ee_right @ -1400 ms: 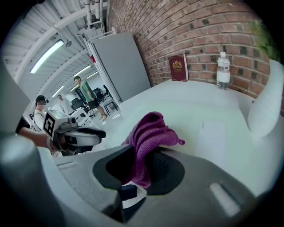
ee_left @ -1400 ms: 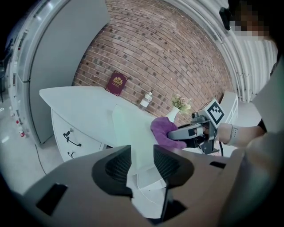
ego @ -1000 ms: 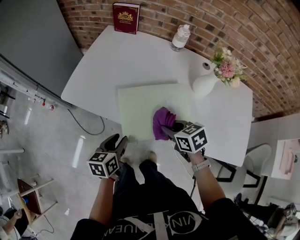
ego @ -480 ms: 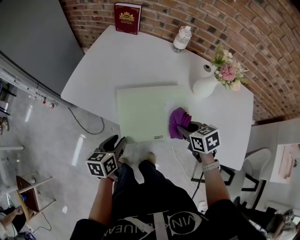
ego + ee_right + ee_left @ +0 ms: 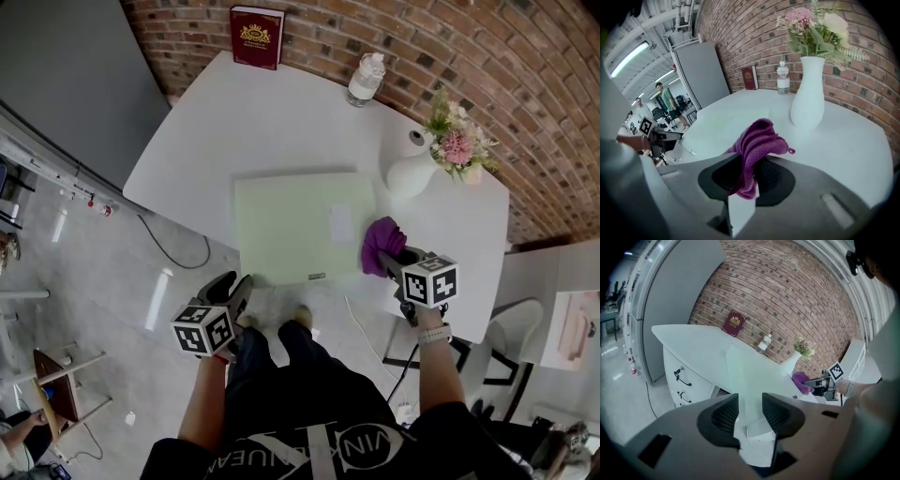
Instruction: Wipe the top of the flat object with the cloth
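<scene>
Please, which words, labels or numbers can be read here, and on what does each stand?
"VIN": white print on the person's shirt, rest unclear.
Book: gold print too small.
Bottle: label blurred.
Flat object: edge tag unreadable.
Left gripper and right gripper: cubes bear square markers, no letters.

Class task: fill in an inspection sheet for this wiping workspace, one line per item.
Surface: white table, set against the wall.
Job's things: pale green flat object lies at the table's near edge; purple cloth at its right edge.
Clutter: red book, bottle, white vase of flowers along the far side.
Grippers: right gripper shut on the cloth; left gripper open, empty, off the table's near edge.
Cables: black cable on the floor, left.
Surroundings: brick wall; grey cabinet.
</scene>
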Demonstrator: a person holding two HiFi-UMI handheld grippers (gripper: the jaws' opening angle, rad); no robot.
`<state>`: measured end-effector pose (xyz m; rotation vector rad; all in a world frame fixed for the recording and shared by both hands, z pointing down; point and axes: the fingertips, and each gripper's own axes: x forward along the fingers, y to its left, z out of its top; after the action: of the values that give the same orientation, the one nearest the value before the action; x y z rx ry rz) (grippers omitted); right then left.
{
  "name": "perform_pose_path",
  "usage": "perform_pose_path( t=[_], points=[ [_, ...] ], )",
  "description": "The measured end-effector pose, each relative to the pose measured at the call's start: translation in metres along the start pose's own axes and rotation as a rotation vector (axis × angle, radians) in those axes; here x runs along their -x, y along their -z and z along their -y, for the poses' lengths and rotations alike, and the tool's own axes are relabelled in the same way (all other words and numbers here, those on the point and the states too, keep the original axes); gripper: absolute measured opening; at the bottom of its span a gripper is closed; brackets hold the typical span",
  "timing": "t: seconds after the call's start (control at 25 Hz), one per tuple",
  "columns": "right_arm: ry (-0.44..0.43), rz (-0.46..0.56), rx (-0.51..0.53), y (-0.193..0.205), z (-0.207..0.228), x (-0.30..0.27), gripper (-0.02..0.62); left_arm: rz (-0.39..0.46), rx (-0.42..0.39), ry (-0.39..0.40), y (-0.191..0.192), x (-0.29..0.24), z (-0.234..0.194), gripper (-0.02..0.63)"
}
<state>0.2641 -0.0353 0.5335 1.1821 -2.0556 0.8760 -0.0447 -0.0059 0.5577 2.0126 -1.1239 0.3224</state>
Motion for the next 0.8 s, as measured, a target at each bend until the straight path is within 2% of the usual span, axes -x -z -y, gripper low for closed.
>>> perform_pose_path(
  t=[0.2, 0.52, 0.6, 0.72, 0.8],
  points=[
    [0.003, 0.025, -0.045, 0.002, 0.007, 0.003, 0.08, 0.0, 0.003, 0.003, 0.0, -0.001, -0.001, 0.153],
    [0.101, 0.048, -0.09, 0.011, 0.027, 0.011, 0.08, -0.014, 0.004, 0.019, 0.0, -0.001, -0.001, 0.153],
    [0.153, 0.047, -0.094, 0.015, 0.035, 0.014, 0.08, -0.021, 0.002, 0.027, 0.0, -0.002, -0.001, 0.153],
    [0.282, 0.031, -0.088, 0.028, 0.052, 0.024, 0.08, -0.036, -0.01, 0.038, -0.001, -0.002, 0.0, 0.153],
    [0.338, 0.056, -0.084, 0.029, 0.055, 0.034, 0.08, -0.043, -0.023, 0.045, -0.002, -0.001, 0.0, 0.153]
  ],
)
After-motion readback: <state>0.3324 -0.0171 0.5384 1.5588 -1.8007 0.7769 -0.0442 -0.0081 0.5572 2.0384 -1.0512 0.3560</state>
